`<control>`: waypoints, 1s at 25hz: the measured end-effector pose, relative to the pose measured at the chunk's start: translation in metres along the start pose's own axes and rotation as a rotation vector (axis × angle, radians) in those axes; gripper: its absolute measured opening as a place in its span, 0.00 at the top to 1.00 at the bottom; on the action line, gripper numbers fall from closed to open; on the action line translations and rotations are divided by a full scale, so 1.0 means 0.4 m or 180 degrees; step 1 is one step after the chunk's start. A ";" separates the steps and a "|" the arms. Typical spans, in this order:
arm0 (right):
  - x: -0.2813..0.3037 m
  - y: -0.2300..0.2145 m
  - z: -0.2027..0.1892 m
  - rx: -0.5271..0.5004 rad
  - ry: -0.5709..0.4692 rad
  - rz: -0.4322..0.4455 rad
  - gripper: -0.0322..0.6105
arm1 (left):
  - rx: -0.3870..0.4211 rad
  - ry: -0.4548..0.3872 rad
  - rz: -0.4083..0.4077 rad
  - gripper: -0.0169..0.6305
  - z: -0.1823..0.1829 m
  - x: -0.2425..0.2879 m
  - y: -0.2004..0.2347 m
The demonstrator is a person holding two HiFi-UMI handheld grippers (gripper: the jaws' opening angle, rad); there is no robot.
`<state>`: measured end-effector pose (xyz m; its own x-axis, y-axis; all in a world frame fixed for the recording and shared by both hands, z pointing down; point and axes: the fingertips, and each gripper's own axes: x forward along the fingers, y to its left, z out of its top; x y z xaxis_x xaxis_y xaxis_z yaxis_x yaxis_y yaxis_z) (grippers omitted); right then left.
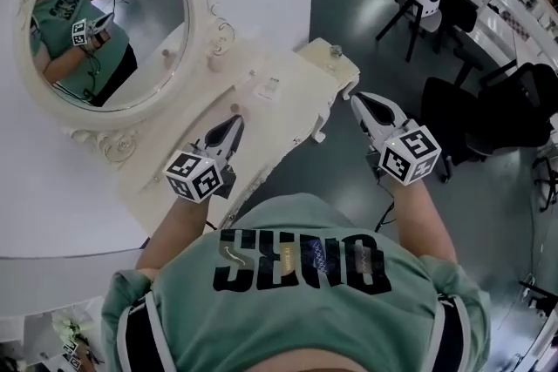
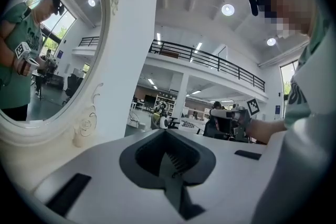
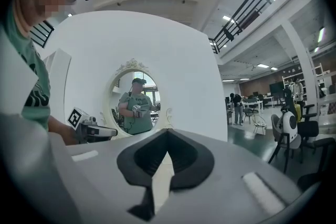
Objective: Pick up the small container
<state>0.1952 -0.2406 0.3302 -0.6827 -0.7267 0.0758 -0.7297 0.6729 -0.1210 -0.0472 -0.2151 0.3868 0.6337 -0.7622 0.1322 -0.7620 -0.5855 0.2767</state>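
We judge the pick-up as not yet begun. The small container [image 1: 336,50], which seems to be the little pot with a silvery top, though it is too small for us to be sure, stands untouched at the far right corner of the desk [image 1: 292,113]. The left tongs [image 1: 234,123] are closed with nothing between them and hover over the near edge of the desk, well apart from the pot. The right tongs [image 1: 359,101] also look closed and empty, and they hang just off the desk's right end, nearer the pot but short of it. As we see it, the reach, the opening, the grip and the lift are all still to come.

The desk is a cream dressing table with carved edging, nearly bare apart from a small card [image 1: 268,88]. Its oval mirror [image 1: 113,13] stands against a white wall and reflects the person in the green shirt. To the right lies a dark, glossy floor with black office chairs [image 1: 488,113], and an open hall with a railed gallery beyond.
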 end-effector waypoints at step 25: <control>0.563 0.157 -0.292 -0.0197 0.0373 0.0667 0.94 | -0.0086 0.0472 0.0906 0.97 -0.313 0.047 0.468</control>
<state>-0.0087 -0.3459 0.4552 -0.8164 -0.5519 0.1701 -0.5702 0.8170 -0.0856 -0.1611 -0.3046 0.5604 0.4098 -0.8447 0.3444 -0.9088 -0.3457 0.2335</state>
